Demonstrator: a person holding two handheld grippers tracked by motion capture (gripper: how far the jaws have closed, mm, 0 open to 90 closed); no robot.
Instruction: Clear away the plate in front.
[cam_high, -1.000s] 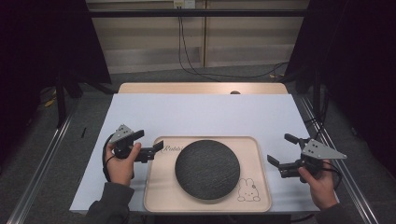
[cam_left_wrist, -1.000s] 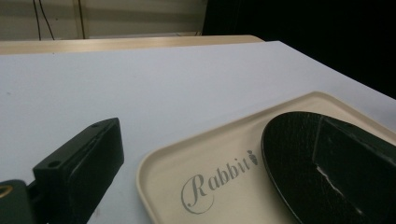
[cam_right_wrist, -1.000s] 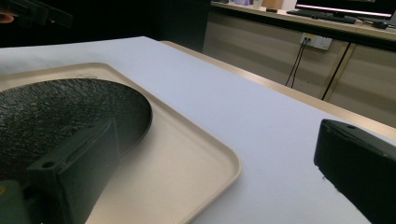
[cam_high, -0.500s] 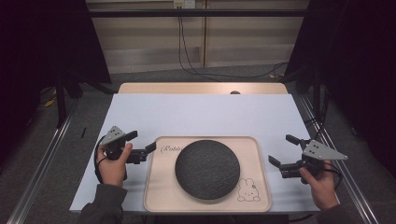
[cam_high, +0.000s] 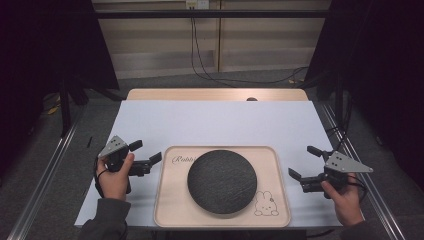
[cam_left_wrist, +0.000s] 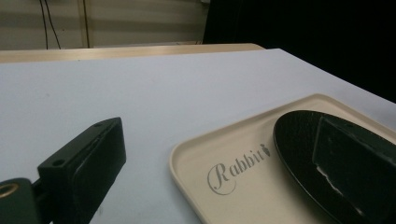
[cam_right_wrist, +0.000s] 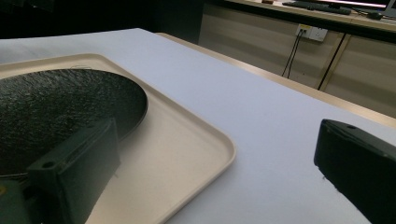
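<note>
A cream tray (cam_high: 170, 210) with a "Rabbit" script and a small rabbit drawing lies at the table's near edge. On it rests a round dark plate (cam_high: 222, 181), also seen as the plate (cam_left_wrist: 299, 140) and the plate (cam_right_wrist: 56, 107) in the gripper views. My left gripper (cam_high: 145, 152) is held just left of the tray, open and empty, jaws pointing right toward the tray rim (cam_left_wrist: 187, 154). My right gripper (cam_high: 304, 162) hovers open just right of the tray, jaws pointing left, with the tray rim (cam_right_wrist: 219, 140) between them.
The tray sits on a white sheet (cam_high: 220, 125) covering a wooden table (cam_high: 215, 94). Metal rails (cam_high: 50, 165) run along both sides of the table. Cables (cam_high: 215, 70) lie on the floor behind. A small dark object (cam_high: 251, 99) sits at the far table edge.
My left gripper has drawn back leftward, away from the tray edge. The right gripper has stayed nearly still beside the tray.
</note>
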